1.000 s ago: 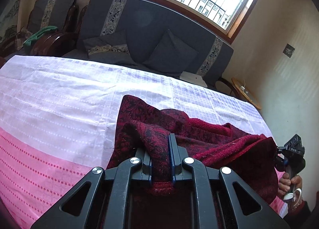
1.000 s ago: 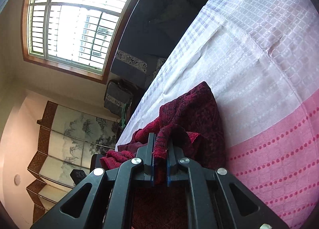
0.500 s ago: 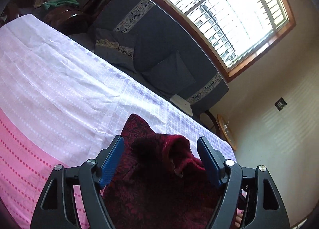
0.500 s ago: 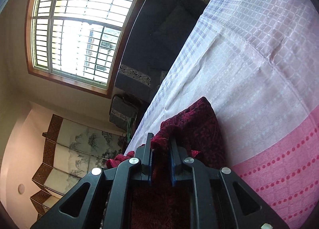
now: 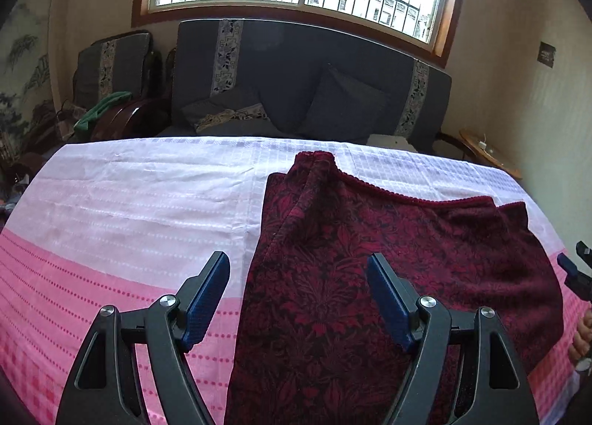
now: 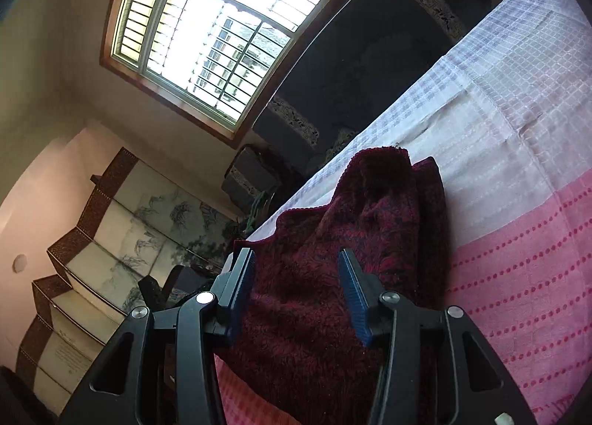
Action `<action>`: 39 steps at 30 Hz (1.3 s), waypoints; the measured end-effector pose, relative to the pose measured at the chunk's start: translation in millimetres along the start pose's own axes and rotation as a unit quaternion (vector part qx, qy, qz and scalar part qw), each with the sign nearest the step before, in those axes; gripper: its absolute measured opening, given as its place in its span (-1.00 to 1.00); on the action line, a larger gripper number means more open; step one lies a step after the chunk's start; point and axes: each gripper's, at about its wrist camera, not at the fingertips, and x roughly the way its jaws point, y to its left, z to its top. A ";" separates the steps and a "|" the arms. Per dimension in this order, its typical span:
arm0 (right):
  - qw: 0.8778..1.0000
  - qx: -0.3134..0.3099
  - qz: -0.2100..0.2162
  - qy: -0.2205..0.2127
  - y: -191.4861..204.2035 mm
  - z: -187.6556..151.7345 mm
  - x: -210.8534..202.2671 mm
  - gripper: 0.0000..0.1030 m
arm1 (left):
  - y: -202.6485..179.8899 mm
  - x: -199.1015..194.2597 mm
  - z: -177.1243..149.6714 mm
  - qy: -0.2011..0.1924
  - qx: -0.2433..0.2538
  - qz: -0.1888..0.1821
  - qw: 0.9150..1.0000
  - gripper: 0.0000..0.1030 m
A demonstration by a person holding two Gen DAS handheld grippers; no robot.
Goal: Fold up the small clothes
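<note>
So the dark red patterned garment (image 5: 370, 258) is laid out on the bench, over the pink-and-white tablecloth (image 5: 129, 210), with its long left edge roughly straight and a trimmed hem curving along the side toward the sofa (image 5: 296, 73). A narrow bunched bit pokes out at the sofa-side corner of the garment, and the fuzzier inner side is seen turned up on the half away from that straight edge, so one fold looks already made, judging by how it's lying.

Left gripper (image 5: 298, 299) is held just above the near part of the garment, jaws spread wide, nothing gripped. Right gripper (image 6: 298, 295) is the same deal: jaws wide apart over the plush part of the garment, nothing pinched between the pads. From the left wrist view, only a sliver of it is caught past the garment's far side.

Progress is probably around midway. What's likely left: the bunched corner gets smoothed, then the garment is folded over again into a smaller packet. Whether the layers underneath are lined up can't be told from here.
</note>
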 end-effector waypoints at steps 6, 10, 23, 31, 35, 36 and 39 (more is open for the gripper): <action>0.996 -0.025 -0.079 0.032 -10.1 -23.1 21.1 -0.12 | 11.6 13.6 -33.5 0.017 -0.029 -0.001 0.999 0.49; 0.994 -0.036 -0.097 0.046 -15.6 -29.6 29.9 -0.16 | 28.6 17.2 -43.6 0.024 -0.069 -0.029 0.997 0.51; 0.977 -0.121 -0.172 0.028 36.6 -6.7 50.1 -0.13 | -22.9 -13.1 -43.6 -0.024 0.079 0.102 0.991 0.51; 0.961 -0.085 -0.241 0.106 10.9 11.4 112.0 -0.12 | -30.9 -12.2 -50.5 -0.025 0.107 0.112 0.988 0.51; 0.969 -0.071 -0.219 0.092 13.1 13.3 96.0 -0.11 | -28.8 -12.8 -48.4 -0.026 0.105 0.111 0.988 0.51; 0.973 -0.069 -0.206 0.073 17.5 11.9 84.4 -0.10 | -27.9 -13.6 -48.0 -0.027 0.104 0.113 0.988 0.51; 0.979 -0.083 -0.185 0.032 36.4 -5.6 50.9 -0.10 | -27.8 -15.7 -49.5 -0.029 0.104 0.116 0.987 0.51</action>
